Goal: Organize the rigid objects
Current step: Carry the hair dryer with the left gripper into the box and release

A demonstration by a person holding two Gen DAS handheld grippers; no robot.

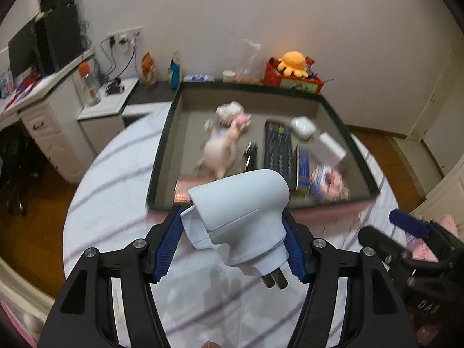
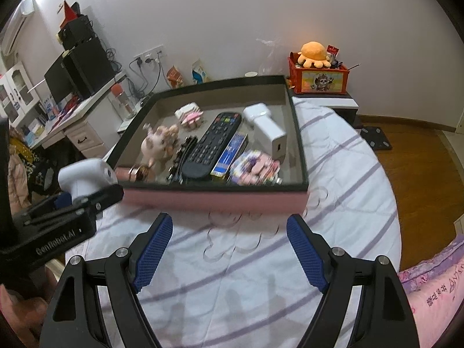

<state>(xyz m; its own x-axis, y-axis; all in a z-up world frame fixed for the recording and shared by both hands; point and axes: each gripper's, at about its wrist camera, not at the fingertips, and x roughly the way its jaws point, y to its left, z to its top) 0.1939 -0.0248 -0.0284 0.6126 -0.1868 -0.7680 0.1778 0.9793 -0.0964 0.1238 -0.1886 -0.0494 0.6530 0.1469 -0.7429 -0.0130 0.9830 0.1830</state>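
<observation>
My left hand-held gripper (image 1: 232,237) is clamped on the white plug adapter (image 1: 240,220), right hand-held gripper (image 2: 229,249) apart, and next it goes over the tray (image 2: 214,200) rim into the near-left gap.

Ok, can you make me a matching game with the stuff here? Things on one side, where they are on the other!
Things:
1. white plug
2. remote
3. orange plush
4. right hand-held gripper

Places:
A. on the red box
B. in the tray
C. open, above the striped sheet
D. held by the left hand-held gripper

Pairs: 1-D, 2-B, 3-A, 4-C
</observation>
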